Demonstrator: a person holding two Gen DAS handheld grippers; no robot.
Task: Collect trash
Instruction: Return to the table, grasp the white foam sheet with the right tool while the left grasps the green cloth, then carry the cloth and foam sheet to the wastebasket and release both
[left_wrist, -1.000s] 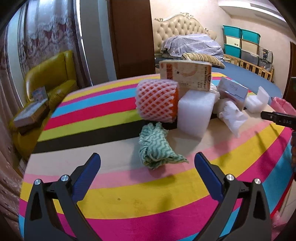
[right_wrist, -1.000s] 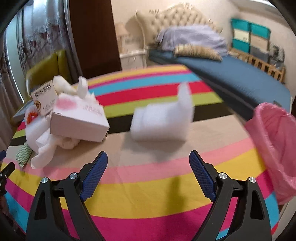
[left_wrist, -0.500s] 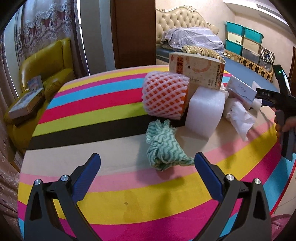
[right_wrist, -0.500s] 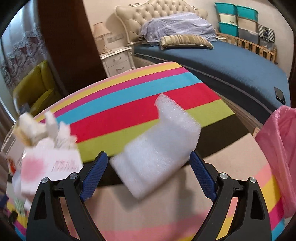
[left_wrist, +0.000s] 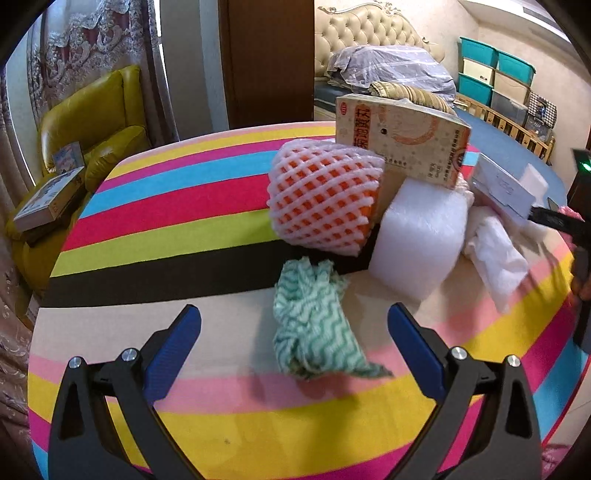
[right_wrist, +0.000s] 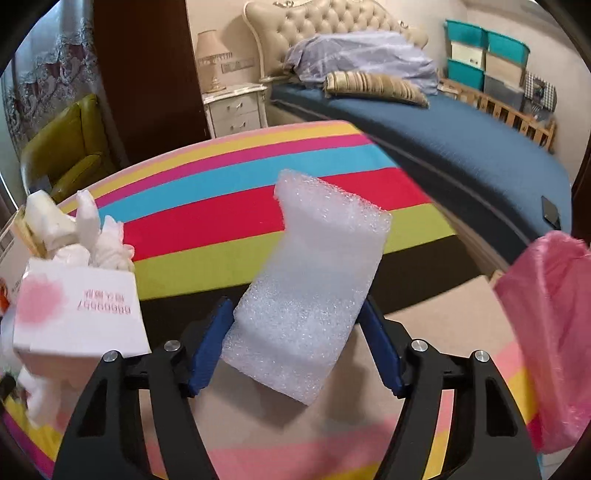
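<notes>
Right gripper (right_wrist: 295, 332) pinches white foam block (right_wrist: 310, 291) near pink bag (right_wrist: 550, 339); left gripper (left_wrist: 293, 332), jaws spread, faces green cloth (left_wrist: 314, 321).

A white foam block (right_wrist: 310, 291) is tilted, pinched between blue pads (right_wrist: 210, 350). A pink bag (right_wrist: 550, 332) hangs open at the table's right edge. A crumpled green-and-white rag (left_wrist: 314, 325) lies on the striped cloth. Behind it stand an orange in white foam netting (left_wrist: 321, 199), a foam roll (left_wrist: 421, 240) and a tan carton (left_wrist: 402, 140); beside them lie white tissue (left_wrist: 498, 254) and a white box (right_wrist: 77, 310).
</notes>
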